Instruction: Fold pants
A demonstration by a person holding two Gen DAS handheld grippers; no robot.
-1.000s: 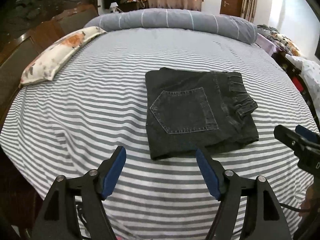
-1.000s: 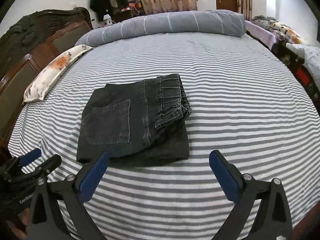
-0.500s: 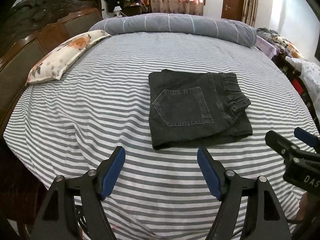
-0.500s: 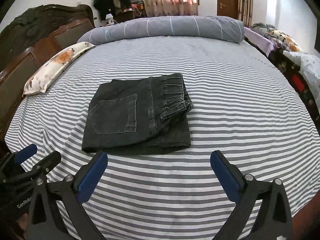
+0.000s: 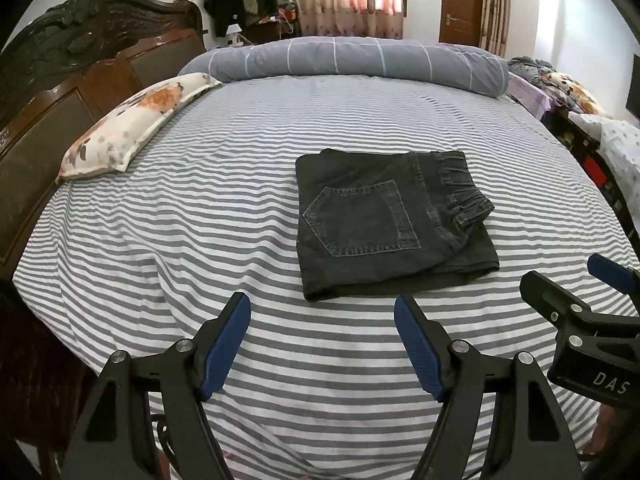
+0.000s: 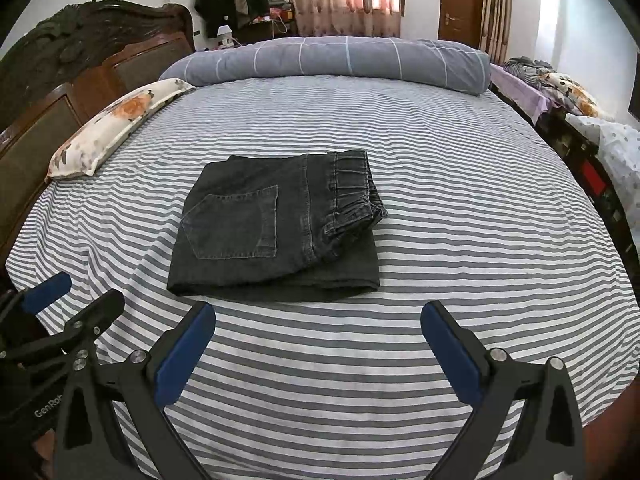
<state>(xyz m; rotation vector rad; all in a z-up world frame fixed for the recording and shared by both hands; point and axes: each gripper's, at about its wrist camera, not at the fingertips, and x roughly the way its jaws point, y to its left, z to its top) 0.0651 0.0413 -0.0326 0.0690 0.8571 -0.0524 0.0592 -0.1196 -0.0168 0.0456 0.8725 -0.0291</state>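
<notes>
Both grippers have drawn back from the folded black jeans (image 5: 394,222), which now sit farther from the jaws, near the middle of the striped bed (image 5: 208,216). Left gripper (image 5: 322,314) and right gripper (image 6: 318,320) hover apart, jaws spread wide, holding nothing. A floral pillow (image 5: 136,126) lies by the wooden headboard (image 5: 80,80); a grey rolled duvet (image 5: 352,58) crosses the far edge.

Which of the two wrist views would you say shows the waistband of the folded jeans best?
The right wrist view: the waistband sits near centre, its gathers and belt loops facing the camera. The left wrist view shows the same waistband further right and more foreshortened.
</notes>
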